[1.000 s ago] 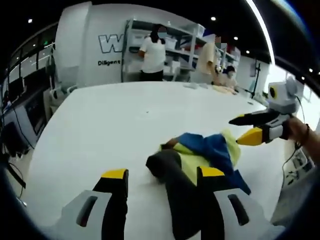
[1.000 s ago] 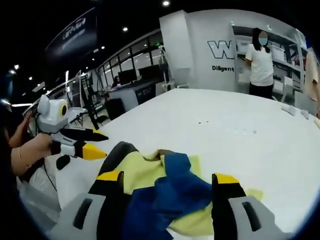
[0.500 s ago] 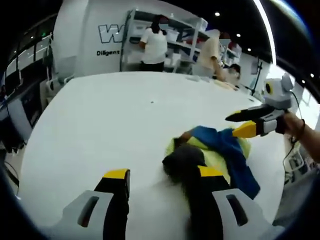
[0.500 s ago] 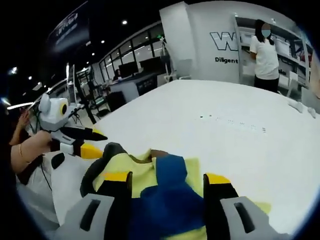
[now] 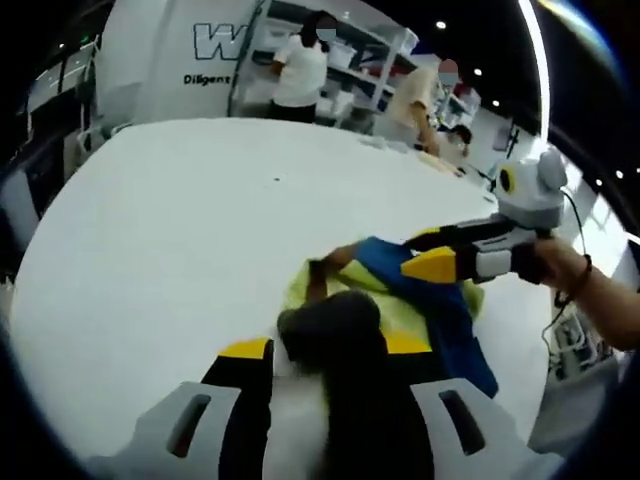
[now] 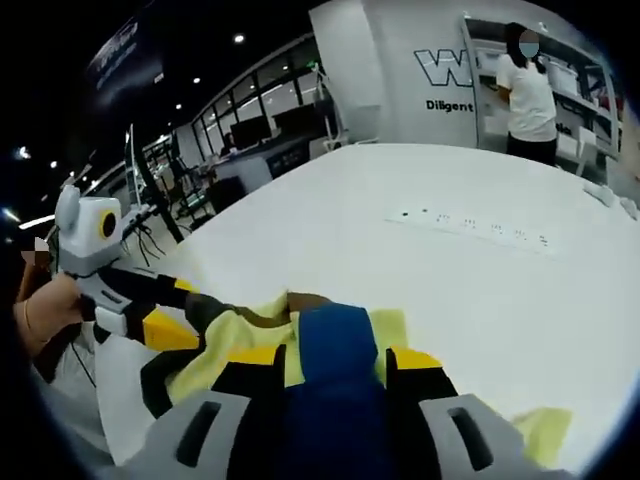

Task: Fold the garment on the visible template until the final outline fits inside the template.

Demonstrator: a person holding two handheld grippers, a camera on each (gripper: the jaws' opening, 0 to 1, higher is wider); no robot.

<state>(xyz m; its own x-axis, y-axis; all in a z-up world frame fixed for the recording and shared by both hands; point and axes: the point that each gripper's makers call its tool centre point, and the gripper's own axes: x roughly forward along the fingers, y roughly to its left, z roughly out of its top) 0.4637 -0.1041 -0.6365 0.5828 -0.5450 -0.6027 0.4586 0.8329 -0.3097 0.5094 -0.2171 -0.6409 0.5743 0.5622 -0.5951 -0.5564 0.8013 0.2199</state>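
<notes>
Between the left gripper's (image 5: pixel 325 348) narrowed jaws sits a dark fold of the crumpled garment (image 5: pixel 400 300); whether it is pinched, I cannot tell. Blue cloth likewise fills the right gripper's (image 6: pixel 340 357) narrow gap. Soft, light and limp, it looks best taken at an edge.

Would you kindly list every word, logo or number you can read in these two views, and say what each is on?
"W": large outlined letter, cut off, on the white wall.
"Diligent": small dark word beneath it, in the right gripper view.
"Diligen": same word, cut off, on the wall in the left gripper view.
Dark hanging banner: too blurred.

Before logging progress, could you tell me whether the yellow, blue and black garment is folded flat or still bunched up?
Bunched: the yellow, blue and black garment lies crumpled in a heap on the white table.
</notes>
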